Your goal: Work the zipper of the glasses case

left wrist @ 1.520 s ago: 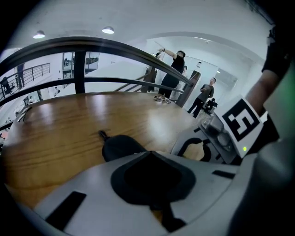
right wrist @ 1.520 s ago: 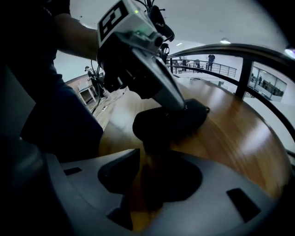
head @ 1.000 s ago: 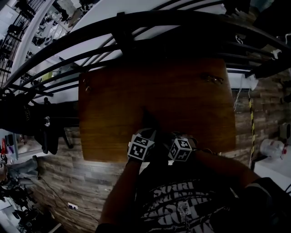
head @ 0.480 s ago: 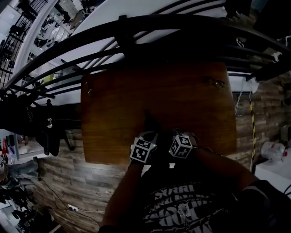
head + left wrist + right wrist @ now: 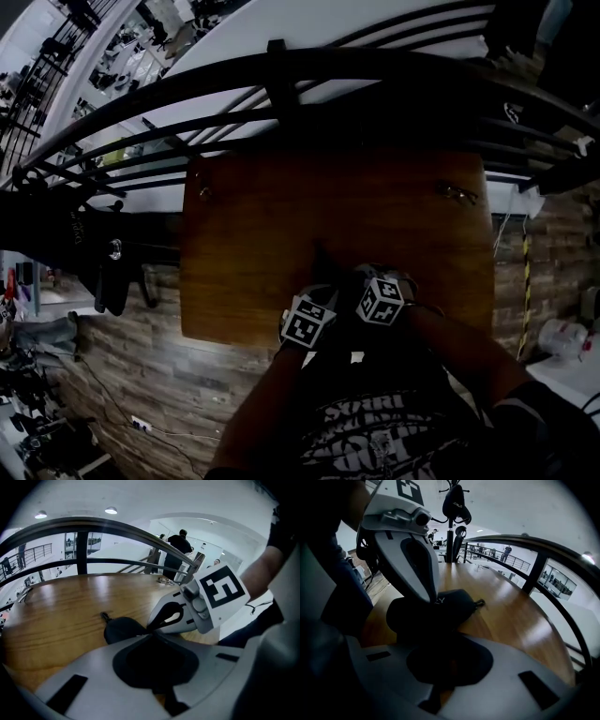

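Note:
A black soft glasses case (image 5: 119, 629) lies near the front edge of the wooden table (image 5: 244, 234); a small loop (image 5: 104, 617) sticks out of its far end. In the right gripper view the case (image 5: 450, 606) sits just ahead of the jaws. My left gripper (image 5: 433, 599) comes down from the left and is shut on the case's top. My right gripper (image 5: 152, 629) is shut, its tips at the case's near edge, right beside the left gripper's tips (image 5: 151, 637). Whether the zipper pull is pinched between them is hidden. In the head view both grippers (image 5: 323, 291) (image 5: 352, 281) crowd over the dark case (image 5: 322, 261).
A black curved railing (image 5: 281, 75) runs round the table's far side. A small metal object (image 5: 457, 192) lies at the far right of the table, another (image 5: 203, 192) at the far left. A coat stand (image 5: 452, 508) rises beyond the table. The person's torso presses against the front edge.
The right gripper has shifted a little farther onto the table and toward the left gripper. The left gripper and the case have kept their place. The head camera has drifted.

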`<action>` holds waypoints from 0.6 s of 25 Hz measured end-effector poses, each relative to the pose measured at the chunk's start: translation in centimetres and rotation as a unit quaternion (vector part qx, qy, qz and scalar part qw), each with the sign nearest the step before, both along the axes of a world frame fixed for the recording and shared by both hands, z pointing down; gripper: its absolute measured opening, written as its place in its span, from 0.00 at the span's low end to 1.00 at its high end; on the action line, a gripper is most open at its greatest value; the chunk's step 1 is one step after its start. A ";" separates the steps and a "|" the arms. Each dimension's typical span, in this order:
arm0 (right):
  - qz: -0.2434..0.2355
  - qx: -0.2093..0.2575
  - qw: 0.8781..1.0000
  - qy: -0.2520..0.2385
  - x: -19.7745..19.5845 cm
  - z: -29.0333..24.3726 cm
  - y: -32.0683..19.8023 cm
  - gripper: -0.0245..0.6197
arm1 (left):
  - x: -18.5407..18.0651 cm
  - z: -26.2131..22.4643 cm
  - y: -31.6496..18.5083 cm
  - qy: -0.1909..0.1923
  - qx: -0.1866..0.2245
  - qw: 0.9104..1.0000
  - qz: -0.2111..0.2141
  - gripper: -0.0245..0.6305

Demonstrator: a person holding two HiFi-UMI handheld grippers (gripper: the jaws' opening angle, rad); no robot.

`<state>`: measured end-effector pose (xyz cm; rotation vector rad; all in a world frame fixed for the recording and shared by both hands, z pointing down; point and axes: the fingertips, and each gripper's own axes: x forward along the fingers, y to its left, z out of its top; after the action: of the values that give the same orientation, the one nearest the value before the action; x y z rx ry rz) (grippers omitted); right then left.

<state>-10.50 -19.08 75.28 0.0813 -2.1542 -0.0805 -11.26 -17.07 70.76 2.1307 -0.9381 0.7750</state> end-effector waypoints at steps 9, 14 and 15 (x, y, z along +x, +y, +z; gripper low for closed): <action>-0.062 0.036 0.997 0.020 -2.6 0.5 -3.9 0.04 | -0.3 0.1 -0.2 0.001 0.006 1.000 -0.016 0.04; -0.093 0.046 0.994 0.023 -3.4 0.6 -4.8 0.04 | -0.3 0.2 -0.4 0.001 0.012 0.999 -0.030 0.04; -0.096 0.047 0.994 0.022 -3.6 0.7 -4.9 0.04 | -0.4 0.2 -0.4 0.002 0.013 0.999 -0.034 0.04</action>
<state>-14.10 -23.97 75.95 -0.0733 -2.1083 -0.2933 -11.71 -17.48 70.99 2.1114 -1.0179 0.7287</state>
